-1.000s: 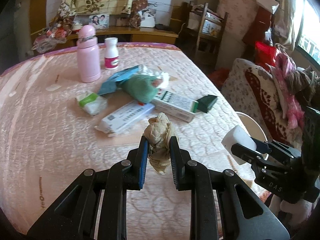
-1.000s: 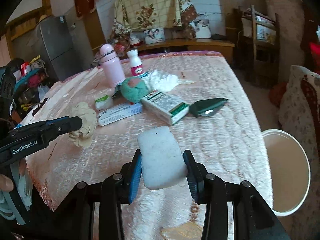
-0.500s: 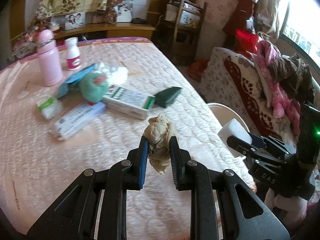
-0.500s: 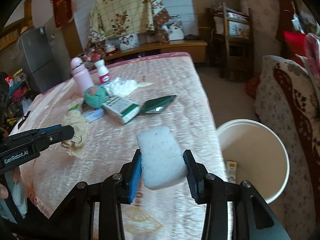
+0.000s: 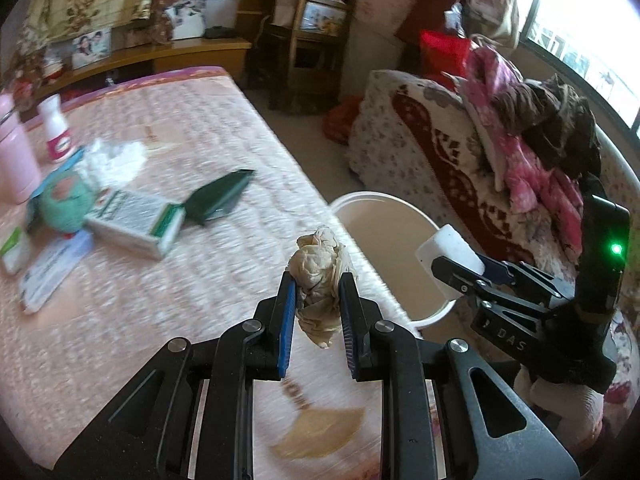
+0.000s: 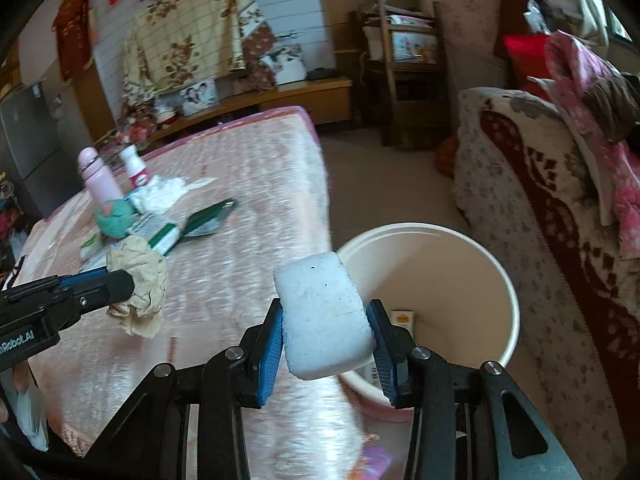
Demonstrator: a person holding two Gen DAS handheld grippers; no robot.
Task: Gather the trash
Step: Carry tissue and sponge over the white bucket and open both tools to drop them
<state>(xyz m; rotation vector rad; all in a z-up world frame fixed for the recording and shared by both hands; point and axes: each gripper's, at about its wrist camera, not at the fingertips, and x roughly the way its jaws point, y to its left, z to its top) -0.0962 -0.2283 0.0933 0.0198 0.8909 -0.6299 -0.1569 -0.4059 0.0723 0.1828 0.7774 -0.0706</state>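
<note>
Pink quilted table (image 5: 168,148), wide and bare along its near edge, clutter gathered at the far left. Just off the table's right edge, on the floor, a cream bucket (image 6: 472,264), round, deep, pale inside, with a small yellow-and-white carton (image 6: 403,318) lying at the bottom. Beyond the bucket, a floral sofa (image 6: 532,216) heaped with pink clothes. On the table: a green-and-white box (image 5: 132,222), a dark green wrapper (image 5: 218,196) touching its end, a teal ball (image 5: 66,202), a white tissue wad (image 5: 114,160), a pink flask (image 6: 100,182), a small white bottle (image 6: 134,168) beside the flask. Right gripper (image 6: 326,344) angled downward, clamped on a white foam block (image 6: 322,314): thick, rounded at the corners, speckled and grainy, standing up between the blue pads, its far end overlapping the bucket's near rim in the right wrist view. Same block (image 5: 450,254) seen from the left wrist view, poking out of the right gripper (image 5: 460,268) in front of the bucket (image 5: 384,224). Left gripper (image 5: 318,300) also tilted down, squeezed tight on a crumpled paper ball (image 5: 322,276): beige-tan, deeply creased, bulging above the pads and trailing a ragged tail below. Paper ball (image 6: 140,280) held over the table near its right edge, left of the bucket and short of it. Left gripper (image 6: 124,284) reaching in from the left in the right wrist view, level with the block's gripper, the two well apart.
</note>
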